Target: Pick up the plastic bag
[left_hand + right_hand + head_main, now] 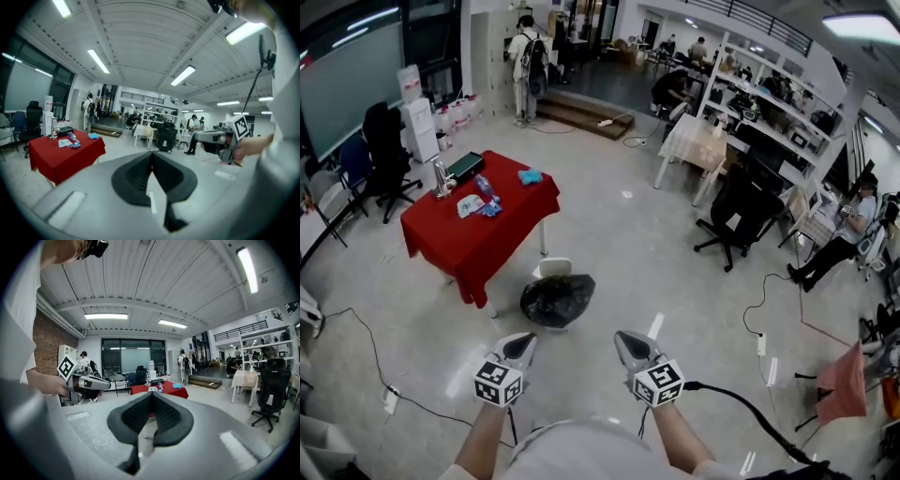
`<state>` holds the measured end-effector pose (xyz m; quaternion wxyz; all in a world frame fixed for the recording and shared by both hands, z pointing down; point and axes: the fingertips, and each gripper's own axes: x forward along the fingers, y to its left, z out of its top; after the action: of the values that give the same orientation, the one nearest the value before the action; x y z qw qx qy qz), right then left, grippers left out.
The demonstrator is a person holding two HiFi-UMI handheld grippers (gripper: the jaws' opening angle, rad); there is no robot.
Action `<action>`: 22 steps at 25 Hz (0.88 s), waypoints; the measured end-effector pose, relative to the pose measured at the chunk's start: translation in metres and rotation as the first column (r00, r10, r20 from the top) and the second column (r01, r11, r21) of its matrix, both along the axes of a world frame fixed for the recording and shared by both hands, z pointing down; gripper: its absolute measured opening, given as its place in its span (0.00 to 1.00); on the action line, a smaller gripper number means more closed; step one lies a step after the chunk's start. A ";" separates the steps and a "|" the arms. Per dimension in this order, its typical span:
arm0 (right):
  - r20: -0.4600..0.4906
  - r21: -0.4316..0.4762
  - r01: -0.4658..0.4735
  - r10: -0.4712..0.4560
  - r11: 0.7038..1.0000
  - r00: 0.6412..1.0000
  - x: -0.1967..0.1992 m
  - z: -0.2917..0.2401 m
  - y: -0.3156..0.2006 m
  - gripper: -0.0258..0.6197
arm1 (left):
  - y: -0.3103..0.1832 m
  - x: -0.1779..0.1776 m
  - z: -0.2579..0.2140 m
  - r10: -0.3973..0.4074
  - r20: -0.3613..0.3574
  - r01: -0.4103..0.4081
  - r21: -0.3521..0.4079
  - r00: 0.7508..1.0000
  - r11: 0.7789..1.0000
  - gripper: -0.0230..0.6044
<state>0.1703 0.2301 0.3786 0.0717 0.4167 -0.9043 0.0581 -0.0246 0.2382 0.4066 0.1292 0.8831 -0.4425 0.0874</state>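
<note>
On the pale grey floor, just beside the near corner of the red-clothed table (478, 230), the plastic bag (558, 300) sits as a black, glossy, crumpled mound, rounded and full-looking. A small white object (551, 267) stands touching its far side, partly hidden by it. The bag lies ahead of both tools, apart from them, and roughly between their lines.

The left gripper (521, 343) and the right gripper (628, 340) are held side by side low in the head view. Each has its jaws pressed together with nothing between the dark ribbed pads (140, 173), and neither touches the bag.

The table carries a blue cloth (530, 175), a black box (465, 166), a metal bottle (441, 178) and some small packets (476, 204).

The room is a large open workspace with strip lights on a ribbed white ceiling. A thin cable (358, 325) trails over the floor at the left. A black office chair (739, 214) stands to the right, near a white-draped table (698, 141). A person with a backpack (526, 64) stands at the far wall, and another (851, 230) sits at the right edge.
</note>
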 end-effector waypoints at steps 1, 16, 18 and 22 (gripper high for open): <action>-0.003 0.002 0.001 -0.001 1.000 1.000 -0.002 -0.001 0.000 0.04 | 0.000 -0.001 -0.001 0.003 0.002 -0.003 0.003 1.000 1.000 0.04; -0.027 0.016 -0.049 0.050 0.999 0.998 -0.044 0.010 0.011 0.04 | -0.003 -0.041 0.003 0.070 0.004 -0.070 0.016 0.998 0.997 0.04; -0.028 0.012 -0.060 0.061 0.998 0.998 -0.048 0.012 0.011 0.04 | -0.004 -0.047 0.005 0.076 0.008 -0.077 0.013 0.997 0.997 0.04; -0.027 -0.006 -0.076 0.075 0.997 0.997 -0.055 0.014 0.004 0.04 | -0.008 -0.058 0.008 0.079 0.010 -0.079 0.005 0.997 0.997 0.04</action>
<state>0.1151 0.2338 0.3925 0.0828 0.4511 -0.8867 0.0584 -0.0828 0.2298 0.4143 0.1209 0.8998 -0.4082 0.0956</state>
